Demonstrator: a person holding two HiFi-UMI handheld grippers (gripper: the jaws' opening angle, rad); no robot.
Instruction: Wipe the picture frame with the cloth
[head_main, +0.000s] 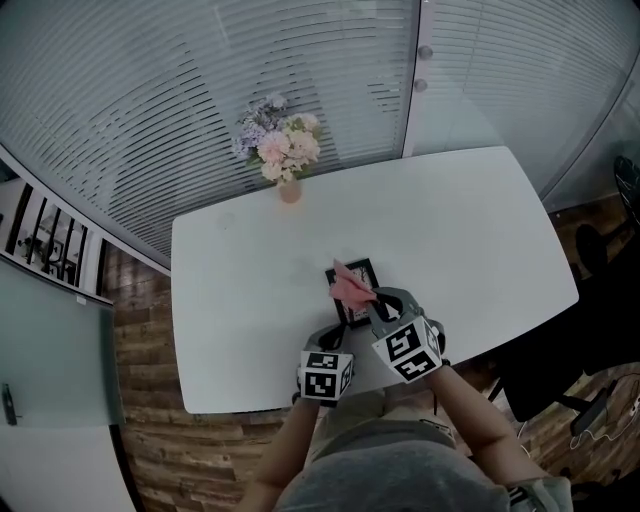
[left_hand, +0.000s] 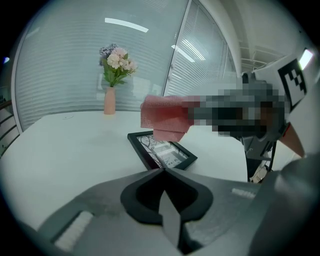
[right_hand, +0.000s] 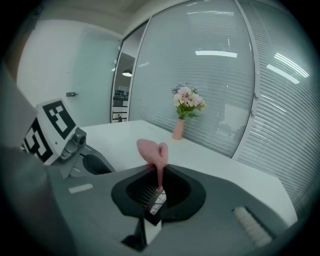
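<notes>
A black picture frame (head_main: 357, 293) lies flat on the white table (head_main: 240, 290), near its front edge. My right gripper (head_main: 376, 299) is shut on a pink cloth (head_main: 347, 285), which hangs bunched over the frame's left part. In the right gripper view the cloth (right_hand: 152, 150) sticks up from between the jaws of the right gripper (right_hand: 158, 175). My left gripper (head_main: 336, 338) is shut and holds nothing, just short of the frame's near edge. In the left gripper view the frame (left_hand: 161, 150) lies ahead of the left gripper (left_hand: 163, 171), with the cloth (left_hand: 162, 117) above it.
A pink vase of flowers (head_main: 289, 187) stands at the table's far edge, well beyond the frame. Glass walls with blinds (head_main: 200, 90) close off the back. A dark office chair (head_main: 560, 360) stands off the table's right front corner.
</notes>
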